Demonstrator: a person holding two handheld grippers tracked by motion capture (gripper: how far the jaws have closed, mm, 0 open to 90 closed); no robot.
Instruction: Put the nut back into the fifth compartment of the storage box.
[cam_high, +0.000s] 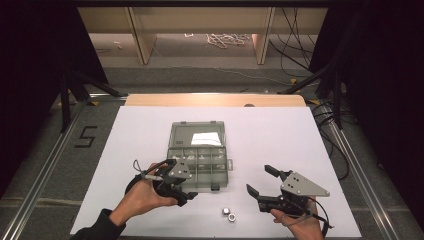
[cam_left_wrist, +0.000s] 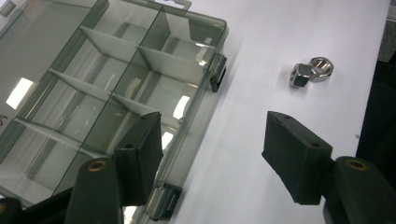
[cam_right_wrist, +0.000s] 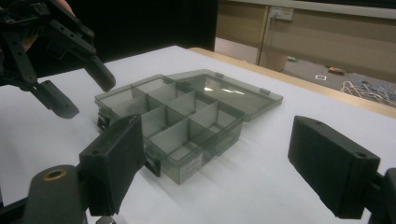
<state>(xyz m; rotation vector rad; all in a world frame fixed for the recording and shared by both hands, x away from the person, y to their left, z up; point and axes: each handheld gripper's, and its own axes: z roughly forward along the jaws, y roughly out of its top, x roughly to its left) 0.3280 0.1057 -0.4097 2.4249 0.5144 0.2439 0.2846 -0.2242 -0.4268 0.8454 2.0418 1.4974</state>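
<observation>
A smoky clear compartment box (cam_high: 175, 186) lies on the white sheet with its lid (cam_high: 195, 134) folded back flat. My left gripper (cam_high: 190, 184) hovers at the box's near left corner, open, with nothing between its pads. In the left gripper view its jaws (cam_left_wrist: 212, 123) straddle the box's front wall (cam_left_wrist: 205, 28), and two steel nuts (cam_left_wrist: 310, 72) lie touching each other beyond them. In the high view the nuts (cam_high: 228, 214) sit near the sheet's front edge. My right gripper (cam_high: 260, 180) is held right of the box, open and empty. It faces the box (cam_right_wrist: 191, 163) and the left gripper (cam_right_wrist: 86, 95).
The white sheet (cam_high: 280, 135) covers the table, with a wooden edge (cam_high: 215, 100) at the far side. Two black latches (cam_left_wrist: 218, 72) stick out from the box's front wall. Cables (cam_high: 300, 60) and stand legs (cam_high: 75, 90) are on the floor beyond and beside the table.
</observation>
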